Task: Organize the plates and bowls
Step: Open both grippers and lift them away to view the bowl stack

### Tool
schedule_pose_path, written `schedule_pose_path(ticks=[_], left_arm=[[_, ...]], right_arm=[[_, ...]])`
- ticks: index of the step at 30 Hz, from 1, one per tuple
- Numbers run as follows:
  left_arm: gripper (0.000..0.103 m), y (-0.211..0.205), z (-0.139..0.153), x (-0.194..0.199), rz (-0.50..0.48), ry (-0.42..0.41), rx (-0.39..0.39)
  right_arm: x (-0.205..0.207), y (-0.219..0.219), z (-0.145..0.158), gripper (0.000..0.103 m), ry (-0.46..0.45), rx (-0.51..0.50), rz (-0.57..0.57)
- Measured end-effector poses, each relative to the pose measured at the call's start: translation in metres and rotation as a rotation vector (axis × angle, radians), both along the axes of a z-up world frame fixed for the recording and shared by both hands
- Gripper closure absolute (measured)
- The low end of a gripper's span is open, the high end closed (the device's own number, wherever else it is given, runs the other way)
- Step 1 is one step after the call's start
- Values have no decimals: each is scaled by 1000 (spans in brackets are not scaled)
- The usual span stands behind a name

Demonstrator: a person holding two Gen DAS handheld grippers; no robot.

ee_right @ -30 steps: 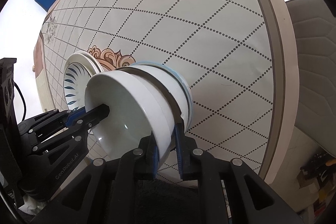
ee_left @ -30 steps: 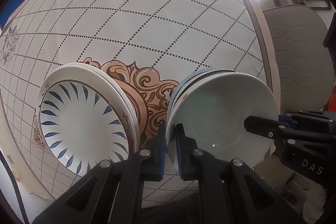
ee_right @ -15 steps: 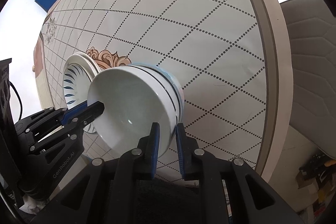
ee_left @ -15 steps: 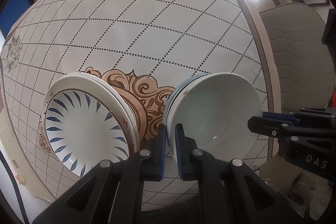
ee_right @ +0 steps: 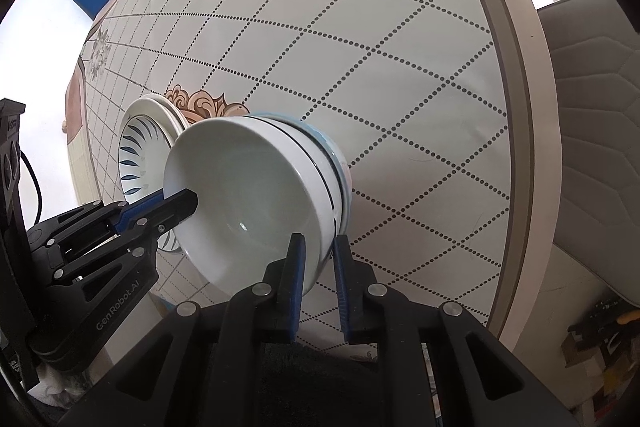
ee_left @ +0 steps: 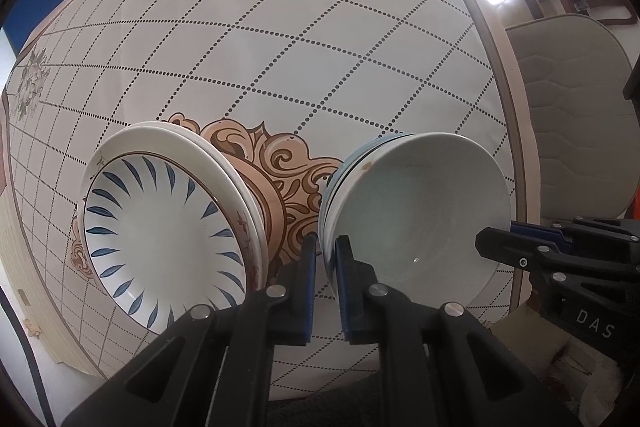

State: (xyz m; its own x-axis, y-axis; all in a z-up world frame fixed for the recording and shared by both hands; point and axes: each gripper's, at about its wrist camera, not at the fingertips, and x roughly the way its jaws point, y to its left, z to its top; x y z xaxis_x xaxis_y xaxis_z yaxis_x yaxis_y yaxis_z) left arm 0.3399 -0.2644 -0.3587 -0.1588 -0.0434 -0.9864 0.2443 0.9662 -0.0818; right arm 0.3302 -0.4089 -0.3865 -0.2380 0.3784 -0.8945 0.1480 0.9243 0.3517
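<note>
A white bowl (ee_left: pixel 416 219) sits on top of a stack of bowls (ee_right: pixel 336 167) on the patterned table. My left gripper (ee_left: pixel 323 259) is shut on the top bowl's near-left rim. My right gripper (ee_right: pixel 316 259) straddles the opposite rim, its jaws now parted a little wider than the rim. A stack of plates, the top one with blue leaf strokes (ee_left: pixel 160 239), stands just left of the bowls; it also shows in the right wrist view (ee_right: pixel 140 151).
The round table (ee_left: pixel 280 47) has a diamond-dotted cloth and a brown ornament (ee_left: pixel 280 163). Its edge (ee_right: pixel 516 107) runs close to the right of the bowls. A padded grey chair (ee_left: pixel 572 115) stands beyond that edge.
The top bowl came down and nested onto the bowl stack. My right gripper's jaws have loosened around the rim. My left gripper stays clamped.
</note>
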Motion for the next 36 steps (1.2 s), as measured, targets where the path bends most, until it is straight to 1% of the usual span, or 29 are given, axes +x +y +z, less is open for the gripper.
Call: schedule_pose_path(ticks=[2, 4, 5, 7, 8, 9, 10, 11, 12, 13, 15, 16, 17, 19, 21, 25, 28, 32, 36], left_arm=[[92, 5, 3, -1, 37, -7, -4], [92, 8, 9, -4, 76, -19, -2], [92, 9, 13, -6, 88, -31, 3], [92, 10, 24, -12, 97, -78, 15], [92, 10, 30, -15, 92, -105, 32], [91, 10, 37, -18, 85, -132, 40], [86, 9, 44, -22, 77, -155, 36], [76, 9, 51, -26, 72, -178, 42], [72, 10, 59, -28, 74, -203, 50], [64, 12, 67, -32, 85, -228, 52], [45, 17, 81, -38, 103, -262, 50], [29, 18, 89, -40, 116, -282, 62], [23, 20, 96, -44, 127, -304, 70], [21, 21, 110, -51, 143, -334, 77], [21, 24, 122, -57, 162, -334, 60], [21, 26, 141, -67, 177, -331, 32], [20, 26, 153, -75, 186, -335, 21], [20, 26, 167, -85, 192, -339, 9], [20, 25, 176, -91, 179, -356, 6]], right_arm=[[-1, 2, 4, 87, -22, -25, 10], [-2, 4, 10, 86, -60, -72, 32], [-4, 5, 14, 84, -75, -89, 41], [-7, 5, 25, 75, -115, -129, 49], [-9, 4, 31, 56, -143, -155, 51], [-12, 4, 38, 24, -171, -179, 53], [-14, 3, 45, 9, -197, -193, 54], [-18, 1, 52, 0, -224, -200, 49], [-21, 0, 60, 0, -249, -211, 45], [-25, -1, 68, 0, -270, -232, 44], [-35, -3, 85, 0, -317, -267, 35], [-39, -4, 94, 0, -339, -283, 29], [-44, -5, 102, 0, -357, -300, 20], [-52, -5, 120, 0, -395, -327, 7], [-60, -6, 137, 0, -427, -360, 4], [-74, -5, 167, 0, -461, -372, -10], [-83, -6, 184, 0, -479, -399, -13], [-93, -5, 207, 0, -497, -408, -20], [-98, -3, 226, 0, -521, -403, -26]])
